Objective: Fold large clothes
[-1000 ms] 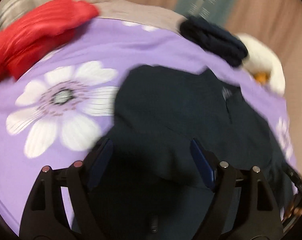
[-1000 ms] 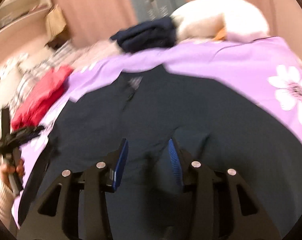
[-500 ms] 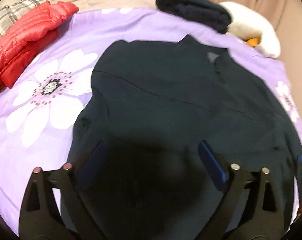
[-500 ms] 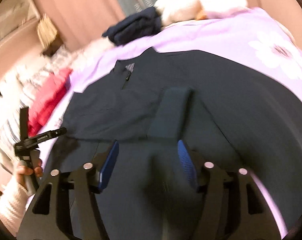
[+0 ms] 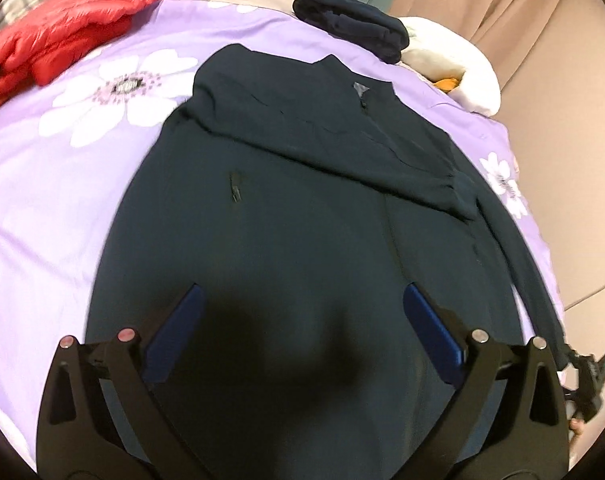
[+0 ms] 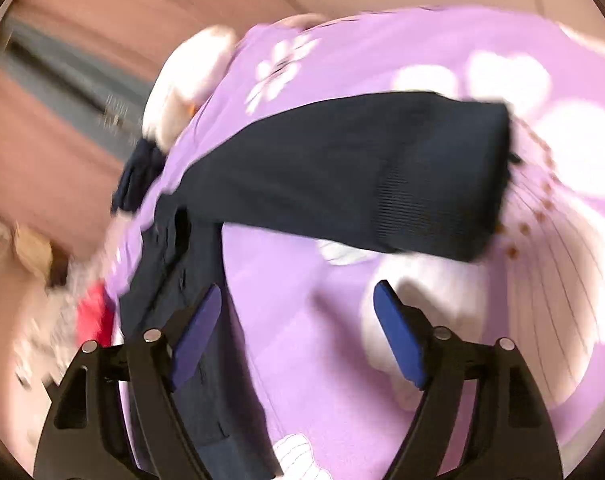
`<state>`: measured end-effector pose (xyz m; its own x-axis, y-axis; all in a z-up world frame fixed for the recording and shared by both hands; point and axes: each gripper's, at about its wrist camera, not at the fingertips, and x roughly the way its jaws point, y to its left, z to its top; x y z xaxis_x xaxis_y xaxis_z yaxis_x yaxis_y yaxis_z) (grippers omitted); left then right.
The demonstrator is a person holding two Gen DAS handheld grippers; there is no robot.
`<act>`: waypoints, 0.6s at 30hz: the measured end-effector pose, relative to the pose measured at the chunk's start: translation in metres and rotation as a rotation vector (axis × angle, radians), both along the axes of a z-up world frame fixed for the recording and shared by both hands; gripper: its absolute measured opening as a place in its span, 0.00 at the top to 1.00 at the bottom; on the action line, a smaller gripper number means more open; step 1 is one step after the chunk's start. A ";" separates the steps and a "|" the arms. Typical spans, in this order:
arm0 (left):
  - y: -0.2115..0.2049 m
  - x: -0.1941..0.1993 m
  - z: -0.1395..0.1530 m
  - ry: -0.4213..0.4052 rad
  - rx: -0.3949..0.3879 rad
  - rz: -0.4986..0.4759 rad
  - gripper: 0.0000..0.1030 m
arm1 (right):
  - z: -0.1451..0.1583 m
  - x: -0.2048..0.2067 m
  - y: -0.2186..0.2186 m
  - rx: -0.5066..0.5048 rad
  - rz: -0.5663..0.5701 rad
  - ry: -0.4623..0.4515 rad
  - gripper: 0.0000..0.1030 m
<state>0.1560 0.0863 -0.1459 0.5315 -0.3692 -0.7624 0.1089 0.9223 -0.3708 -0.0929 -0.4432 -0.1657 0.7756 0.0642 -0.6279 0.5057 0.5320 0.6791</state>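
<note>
Overhead, left hand-held gripper (image 5: 300,332), jaws wide, above dark jacket (image 5: 302,200).

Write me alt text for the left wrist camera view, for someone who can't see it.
A dark navy jacket lies flat on a purple floral bedspread, one sleeve folded across its chest, with the open left gripper above its lower half, holding nothing. A red puffer jacket, folded dark clothes and a white pillow sit along the far edge.
</note>
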 end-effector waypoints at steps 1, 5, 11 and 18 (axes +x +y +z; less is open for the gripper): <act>-0.001 -0.003 0.001 0.004 -0.014 -0.001 0.02 | -0.006 -0.001 -0.003 0.044 -0.033 -0.010 0.22; -0.007 -0.015 0.010 -0.010 -0.009 -0.014 0.02 | -0.020 0.003 -0.009 0.144 -0.157 -0.073 0.19; -0.013 -0.021 0.015 -0.020 0.002 -0.020 0.02 | -0.028 0.001 -0.023 0.159 -0.421 -0.167 0.16; -0.006 -0.018 0.007 0.005 0.001 -0.001 0.02 | -0.025 0.004 -0.031 0.103 -0.502 -0.173 0.70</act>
<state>0.1379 0.0799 -0.1390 0.5274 -0.3689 -0.7653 0.1083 0.9226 -0.3702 -0.0885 -0.4741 -0.1910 0.8184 -0.2864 -0.4982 0.5567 0.1796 0.8111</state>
